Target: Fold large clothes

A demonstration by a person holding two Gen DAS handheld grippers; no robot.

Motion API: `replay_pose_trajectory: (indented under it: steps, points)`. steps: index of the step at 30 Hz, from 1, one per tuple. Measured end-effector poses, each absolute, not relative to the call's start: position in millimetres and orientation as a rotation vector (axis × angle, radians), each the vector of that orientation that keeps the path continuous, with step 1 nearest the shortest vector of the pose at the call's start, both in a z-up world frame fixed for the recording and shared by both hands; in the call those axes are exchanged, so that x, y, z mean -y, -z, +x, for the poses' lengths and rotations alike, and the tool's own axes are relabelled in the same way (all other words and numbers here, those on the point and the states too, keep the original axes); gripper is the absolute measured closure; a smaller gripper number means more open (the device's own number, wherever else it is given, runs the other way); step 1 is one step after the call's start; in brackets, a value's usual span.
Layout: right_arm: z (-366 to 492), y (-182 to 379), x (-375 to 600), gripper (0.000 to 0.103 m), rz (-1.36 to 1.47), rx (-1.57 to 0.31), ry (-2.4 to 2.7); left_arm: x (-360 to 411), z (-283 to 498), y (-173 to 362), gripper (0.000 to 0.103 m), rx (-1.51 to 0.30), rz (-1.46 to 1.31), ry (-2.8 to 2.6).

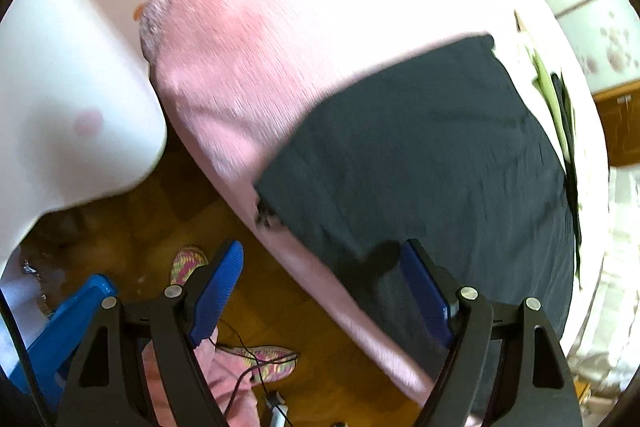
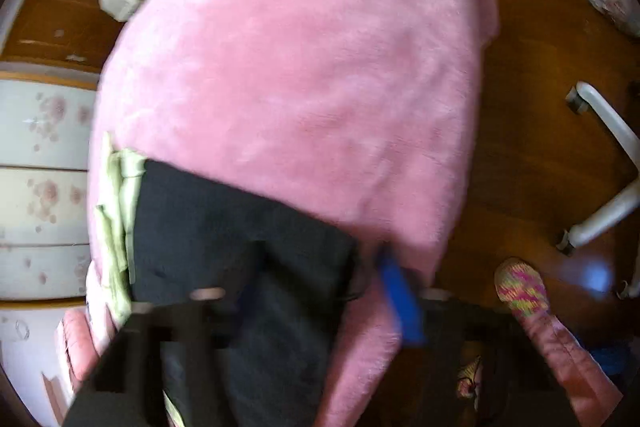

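A black garment (image 1: 432, 155) lies flat on a pink fleece-covered bed (image 1: 280, 39). My left gripper (image 1: 320, 291) is open, its blue pads spread wide over the bed's near edge, the right pad above the garment's corner. In the right wrist view the same black garment (image 2: 240, 243) lies on the pink cover (image 2: 312, 67). My right gripper (image 2: 304, 307) is blurred; one blue pad (image 2: 400, 299) shows beside the garment's edge and the other is hidden, so its state is unclear.
A light green cloth (image 2: 116, 211) lies beside the black garment. A white chair (image 1: 68, 99) stands left of the bed, over the wooden floor (image 1: 288, 331). The person's feet wear multicoloured slippers (image 2: 520, 291). A blue stool (image 1: 68, 323) and white chair legs (image 2: 608, 163) stand nearby.
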State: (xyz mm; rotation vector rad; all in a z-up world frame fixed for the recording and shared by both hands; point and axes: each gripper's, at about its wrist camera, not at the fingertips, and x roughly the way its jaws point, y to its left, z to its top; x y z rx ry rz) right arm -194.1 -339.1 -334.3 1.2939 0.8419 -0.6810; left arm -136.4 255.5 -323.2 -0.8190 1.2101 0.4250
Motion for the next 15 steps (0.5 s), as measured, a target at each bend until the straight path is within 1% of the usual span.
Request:
replay_pose_trajectory:
  steps: [1, 2, 3, 7, 9, 11, 12, 13, 15]
  points:
    - [-192.9, 332.5, 338.4, 0.069, 1.278, -0.848, 0.678, -258.5, -135.4, 324.3, 0.024, -1.199, -0.821, -0.440]
    - [-190.5, 330.6, 336.0, 0.079, 1.259, -0.851, 0.663, -262.2, -133.9, 325.8, 0.024, -1.182, -0.825, -0.453]
    - [-188.9, 330.0, 334.7, 0.082, 1.248, -0.854, 0.653, -264.7, -132.4, 326.4, 0.024, -1.165, -0.829, -0.462]
    - [-188.1, 330.0, 334.2, 0.088, 1.254, -0.857, 0.648, -273.3, -120.2, 336.3, 0.024, -1.170, -0.798, -0.477]
    - [-189.8, 329.9, 336.3, 0.089, 1.284, -0.846, 0.640, -272.7, -116.3, 337.4, 0.025, -1.178, -0.788, -0.474]
    - [-193.9, 327.1, 337.7, 0.090, 1.286, -0.838, 0.634, -269.1, -113.1, 336.7, 0.036, -1.172, -0.805, -0.450]
    - [-195.8, 323.7, 337.2, 0.090, 1.279, -0.831, 0.630, -266.5, -112.5, 336.3, 0.043, -1.173, -0.814, -0.432]
    - [-196.3, 319.6, 335.0, 0.090, 1.270, -0.824, 0.628, -263.4, -112.8, 335.3, 0.055, -1.176, -0.816, -0.419]
    - [-198.9, 312.3, 332.1, 0.090, 1.266, -0.800, 0.609, -262.6, -111.1, 330.4, 0.068, -1.183, -0.815, -0.396]
